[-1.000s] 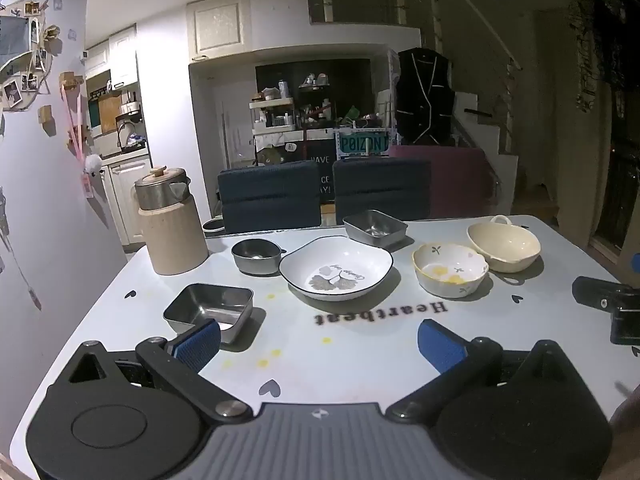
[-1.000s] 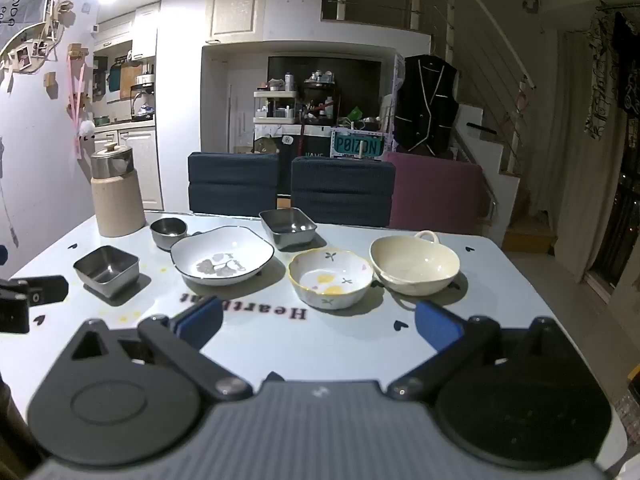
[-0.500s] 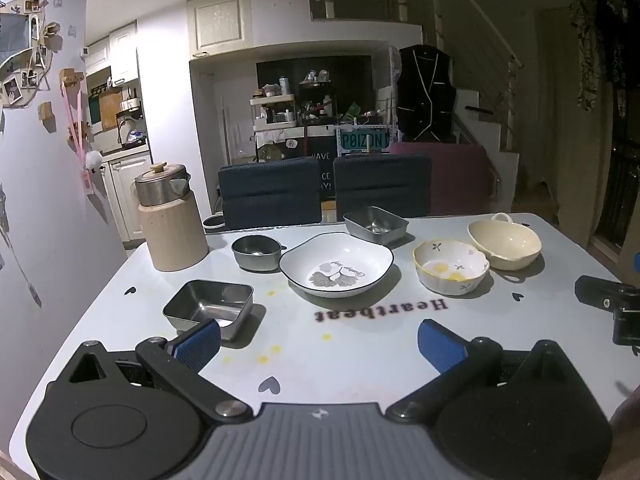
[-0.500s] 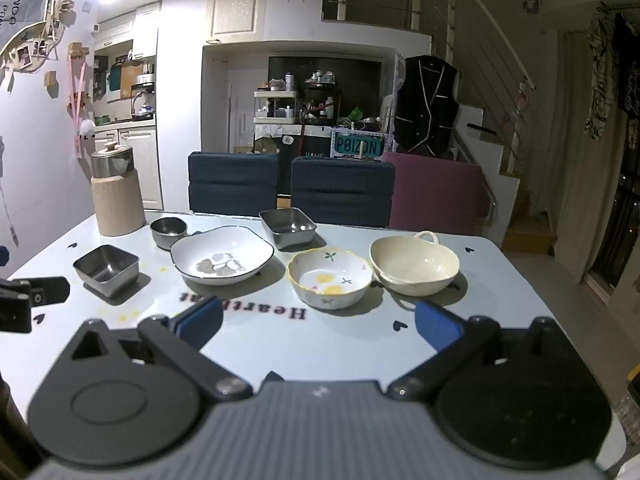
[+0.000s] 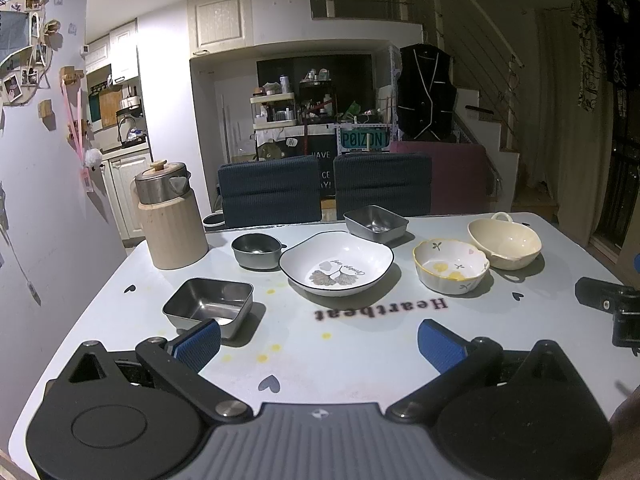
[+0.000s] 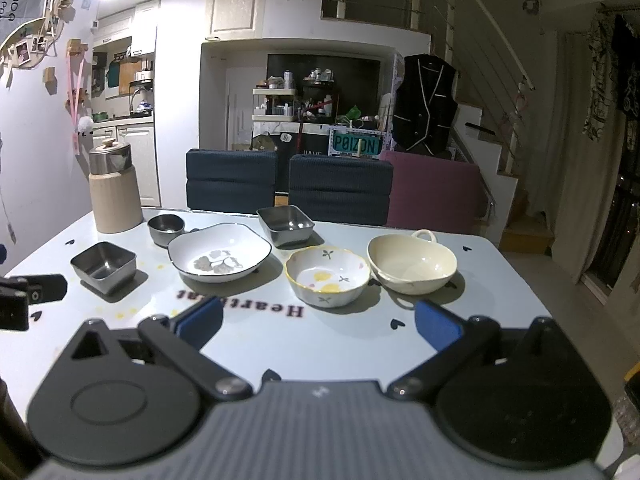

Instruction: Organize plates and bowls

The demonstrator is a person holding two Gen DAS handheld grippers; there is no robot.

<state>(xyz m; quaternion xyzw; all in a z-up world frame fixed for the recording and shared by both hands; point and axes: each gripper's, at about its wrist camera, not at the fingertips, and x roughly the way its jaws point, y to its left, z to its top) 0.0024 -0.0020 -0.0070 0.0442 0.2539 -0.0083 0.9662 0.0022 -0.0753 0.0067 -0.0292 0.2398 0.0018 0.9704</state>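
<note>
On the white table [image 5: 360,344] stand a white leaf-print plate [image 5: 337,262], a yellow-rimmed flower bowl [image 5: 451,265], a cream handled bowl [image 5: 505,243], a round grey bowl [image 5: 256,251] and two square steel dishes [image 5: 209,305] [image 5: 376,223]. My left gripper [image 5: 319,345] is open and empty, low over the near edge, its left pad just before the near steel dish. My right gripper [image 6: 318,323] is open and empty, in front of the flower bowl [image 6: 327,276] and cream bowl [image 6: 412,263]. The plate [image 6: 219,252] lies to its left.
A beige and steel kettle jug [image 5: 170,216] stands at the table's back left. Two dark blue chairs [image 5: 270,192] and a maroon chair [image 5: 460,184] line the far side. A wall is on the left. Each gripper shows at the edge of the other's view.
The left gripper has drawn back and lifted a little, so the dishes sit slightly farther off. The right gripper has barely moved. Both stay open.
</note>
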